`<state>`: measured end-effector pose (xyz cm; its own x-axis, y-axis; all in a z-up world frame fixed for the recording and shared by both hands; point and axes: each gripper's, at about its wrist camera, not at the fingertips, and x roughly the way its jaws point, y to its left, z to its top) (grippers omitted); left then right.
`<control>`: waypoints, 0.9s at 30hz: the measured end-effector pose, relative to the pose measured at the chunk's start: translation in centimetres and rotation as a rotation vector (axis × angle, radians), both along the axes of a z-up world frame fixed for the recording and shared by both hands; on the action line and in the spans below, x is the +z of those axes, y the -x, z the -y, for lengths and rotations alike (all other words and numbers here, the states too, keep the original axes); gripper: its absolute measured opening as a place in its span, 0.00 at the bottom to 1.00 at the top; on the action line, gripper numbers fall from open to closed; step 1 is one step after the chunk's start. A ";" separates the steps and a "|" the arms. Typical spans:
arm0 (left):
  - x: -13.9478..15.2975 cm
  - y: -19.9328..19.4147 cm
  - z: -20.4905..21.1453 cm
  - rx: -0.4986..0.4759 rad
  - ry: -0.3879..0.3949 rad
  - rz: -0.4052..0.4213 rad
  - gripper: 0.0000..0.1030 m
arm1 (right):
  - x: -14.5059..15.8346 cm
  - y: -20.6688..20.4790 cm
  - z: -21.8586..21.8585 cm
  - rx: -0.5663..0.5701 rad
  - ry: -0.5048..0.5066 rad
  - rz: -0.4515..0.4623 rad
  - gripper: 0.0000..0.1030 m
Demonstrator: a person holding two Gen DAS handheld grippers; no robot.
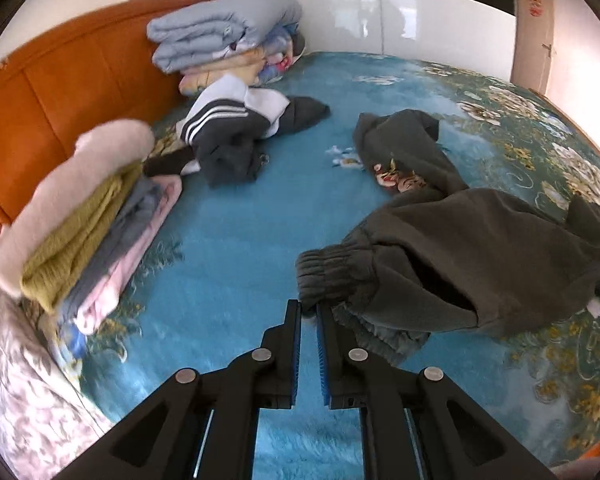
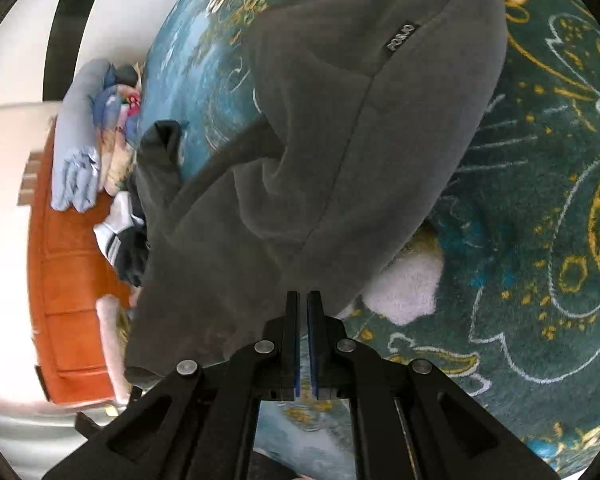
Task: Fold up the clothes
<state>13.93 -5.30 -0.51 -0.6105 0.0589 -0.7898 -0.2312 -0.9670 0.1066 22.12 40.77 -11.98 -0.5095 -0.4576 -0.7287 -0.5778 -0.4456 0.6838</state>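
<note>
Grey sweatpants [image 1: 460, 248] lengthwise away across bed, waistband nearest, left gripper [image 1: 309, 310] and right gripper [image 2: 303, 300] fingers pinching fabric.

A blue floral bed [image 1: 260, 208] carries dark grey trousers [image 1: 460, 264], a striped garment [image 1: 228, 128] and 2 folded stacks [image 1: 92, 216].

A bedroom in a home. Shown by a bed [image 1: 236, 216] under a plush turquoise floral blanket, an orange wooden headboard [image 1: 60, 92], folded quilts [image 1: 224, 28] stacked against it, a pile of folded clothes [image 1: 80, 216] beside, glossy white wardrobe doors [image 1: 360, 20] behind and a door [image 1: 534, 40] at far right.
</note>
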 end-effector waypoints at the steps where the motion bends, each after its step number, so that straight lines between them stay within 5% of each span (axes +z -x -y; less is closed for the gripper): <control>1: -0.1 0.0 0.2 0.012 -0.011 0.010 0.09 | -0.3 0.1 0.2 0.002 0.001 0.002 0.04; 6: 0.1 0.4 2.6 0.067 -0.213 0.100 0.09 | 0.1 0.0 0.1 0.004 -0.017 -0.004 0.05; 10: -0.3 0.3 5.4 0.146 -0.485 0.199 0.12 | 0.6 -0.4 -0.4 -0.017 -0.015 -0.014 0.05; 12: -1.0 0.7 6.8 0.218 -0.643 0.258 0.22 | 0.7 -0.6 -0.6 -0.026 -0.012 -0.019 0.05; 14: -1.7 1.3 7.8 0.293 -0.766 0.299 0.47 | 0.6 -0.9 -0.7 -0.026 -0.011 -0.023 0.05; 17: -2.3 2.4 8.0 0.364 -0.844 0.314 0.50 | 0.4 -0.9 -0.6 -0.026 0.001 -0.027 0.05; 27: -7.3 5.1 7.8 0.649 -1.166 0.552 0.50 | -0.1 -2.1 -1.7 -0.055 0.023 -0.026 0.05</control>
<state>8.81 -13.12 -7.85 -0.4176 0.6586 -0.6260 0.5240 -0.3883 -0.7581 24.23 42.50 -12.06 -0.5526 -0.4450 -0.7047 -0.5829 -0.3980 0.7084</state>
